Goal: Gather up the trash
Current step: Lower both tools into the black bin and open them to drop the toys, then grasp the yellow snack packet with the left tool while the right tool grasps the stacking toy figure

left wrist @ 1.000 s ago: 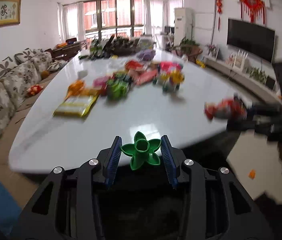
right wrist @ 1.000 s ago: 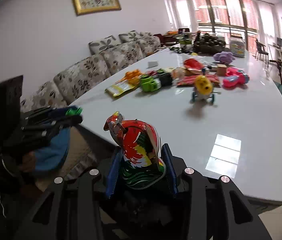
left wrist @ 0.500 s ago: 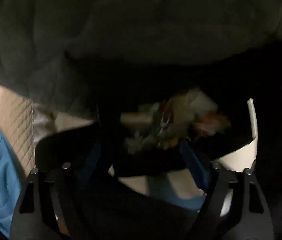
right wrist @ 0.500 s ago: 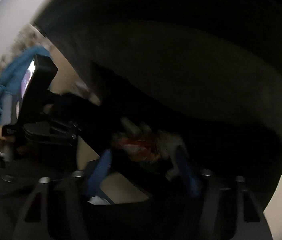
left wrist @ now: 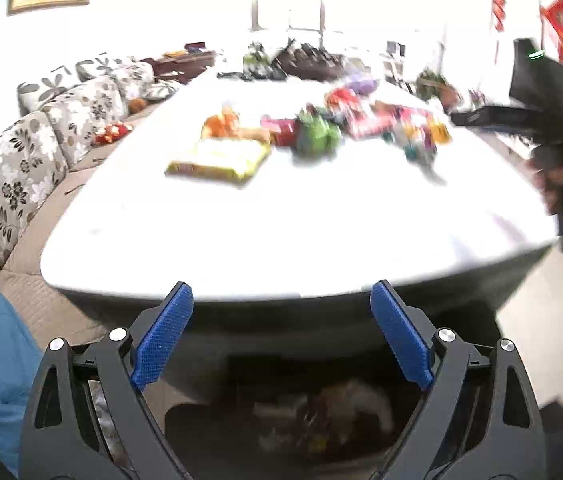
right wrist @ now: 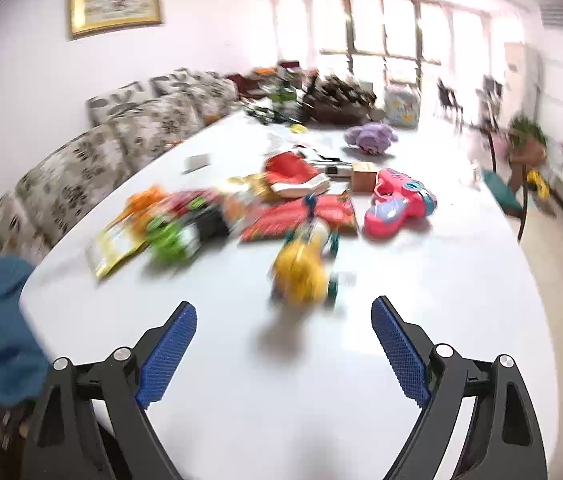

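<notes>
Motion blur smears the table's (right wrist: 421,300) litter (right wrist: 209,220) beyond naming

Bright white-walled room: floral sofa (right wrist: 93,160) along the wall, framed picture (right wrist: 115,6) above, sunlit windows (right wrist: 381,28) behind.

A home living room: floral sofa (right wrist: 93,160), framed picture (right wrist: 115,6), toy-strewn white table (right wrist: 421,280).

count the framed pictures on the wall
1. A gold-framed picture hangs on the white wall above the floral sofa, upper left in both views. Others may hang outside the views.
</notes>
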A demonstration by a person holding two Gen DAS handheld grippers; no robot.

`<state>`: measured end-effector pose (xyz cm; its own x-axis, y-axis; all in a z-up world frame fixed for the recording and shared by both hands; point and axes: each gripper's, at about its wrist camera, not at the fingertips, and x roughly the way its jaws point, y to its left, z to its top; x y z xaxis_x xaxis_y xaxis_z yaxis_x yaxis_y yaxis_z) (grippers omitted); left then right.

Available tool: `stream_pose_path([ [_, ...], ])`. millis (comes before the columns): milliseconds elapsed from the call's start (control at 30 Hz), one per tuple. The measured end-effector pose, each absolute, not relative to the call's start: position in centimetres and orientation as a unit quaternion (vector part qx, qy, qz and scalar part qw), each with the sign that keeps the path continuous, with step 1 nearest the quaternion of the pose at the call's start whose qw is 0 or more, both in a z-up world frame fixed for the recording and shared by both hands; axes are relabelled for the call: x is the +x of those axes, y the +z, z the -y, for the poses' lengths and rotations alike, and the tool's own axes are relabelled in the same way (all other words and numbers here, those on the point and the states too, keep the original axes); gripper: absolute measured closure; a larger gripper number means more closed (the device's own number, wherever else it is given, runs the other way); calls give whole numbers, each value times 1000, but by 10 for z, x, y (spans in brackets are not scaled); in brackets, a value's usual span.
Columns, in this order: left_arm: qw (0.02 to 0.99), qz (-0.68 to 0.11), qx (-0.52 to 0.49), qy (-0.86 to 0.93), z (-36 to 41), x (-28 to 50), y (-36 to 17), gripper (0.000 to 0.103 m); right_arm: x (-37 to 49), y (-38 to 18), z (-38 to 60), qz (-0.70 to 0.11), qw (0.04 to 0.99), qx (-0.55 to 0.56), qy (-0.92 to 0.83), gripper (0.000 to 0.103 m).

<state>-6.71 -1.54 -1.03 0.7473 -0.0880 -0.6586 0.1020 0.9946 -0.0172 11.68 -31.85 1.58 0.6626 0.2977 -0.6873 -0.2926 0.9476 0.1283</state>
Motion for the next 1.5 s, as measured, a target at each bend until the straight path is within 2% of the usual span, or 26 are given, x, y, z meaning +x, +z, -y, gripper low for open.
stream_pose_path([
  [100, 931, -362, -17, -50, 14, -57, -5, 15, 180, 13, 294, -456, 874, -28, 164, 16],
  [200, 928, -368, -25, -52, 11, -54, -3, 15, 231, -5, 288, -563, 812, -29, 153, 21],
  [333, 928, -369, -27, -45, 2, -61, -4, 15, 257, -30, 300, -656, 741, -17, 141, 27],
  [367, 927, -371, -29, -42, 0, -59, -6, 15, 258, -37, 301, -668, 730, -12, 146, 29],
  [400, 926, -373, -31, -39, -2, -55, -6, 15, 258, -41, 300, -660, 736, -21, 148, 25],
  [433, 926, -375, -32, -35, -4, -50, -7, 15, 255, -43, 294, -647, 747, -61, 143, 28],
  [467, 926, -375, -32, -27, -6, -43, -6, 15, 249, -42, 287, -631, 757, -99, 136, 34],
  [533, 926, -377, -27, -4, -11, -21, -4, 15, 235, -36, 277, -600, 773, -106, 175, 79],
  [633, 927, -375, -12, 20, -20, 21, -1, 15, 203, -32, 277, -554, 800, -120, 197, 79],
  [767, 904, -427, -7, 2, -27, 78, -10, 15, 154, -15, 304, -511, 823, -35, 246, 79],
  [867, 886, -459, -67, 5, -30, 104, -15, 15, 120, -6, 316, -491, 830, -11, 265, 79],
  [1167, 834, -458, -247, 185, -51, 160, -29, 14, 82, -12, 333, -484, 823, 32, 297, 79],
  [1333, 808, -464, -228, 281, -47, 175, -33, 8, 90, -11, 347, -476, 823, 59, 303, 79],
  [1500, 817, -473, -166, 284, -32, 188, -37, 8, 94, -13, 348, -474, 818, 69, 319, 79],
])
